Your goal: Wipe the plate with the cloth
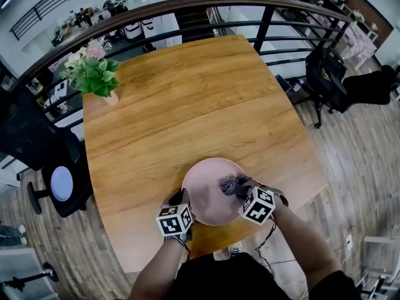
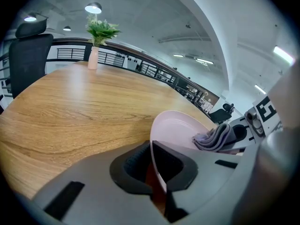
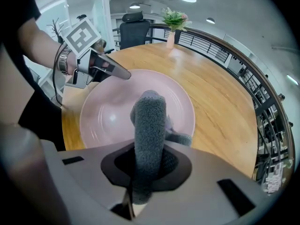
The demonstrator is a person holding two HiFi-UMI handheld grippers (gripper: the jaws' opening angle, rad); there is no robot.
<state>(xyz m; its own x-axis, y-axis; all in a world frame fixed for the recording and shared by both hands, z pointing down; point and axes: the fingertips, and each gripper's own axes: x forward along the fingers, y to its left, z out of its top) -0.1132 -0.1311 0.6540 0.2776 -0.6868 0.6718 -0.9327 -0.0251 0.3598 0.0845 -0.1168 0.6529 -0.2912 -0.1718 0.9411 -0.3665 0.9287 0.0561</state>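
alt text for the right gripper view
The right gripper clamps a grey cloth over a pink plate on a wooden table. The left gripper holds the plate's rim, and a plant in a vase stands at the table's far end.

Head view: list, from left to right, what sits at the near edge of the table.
left gripper, shut on the plate's rim → plate → cloth, on the right part of the plate → right gripper, holding the cloth

The left tool (image 1: 179, 199) and right tool (image 1: 245, 187) hide parts of the plate's (image 1: 206, 189) rim.
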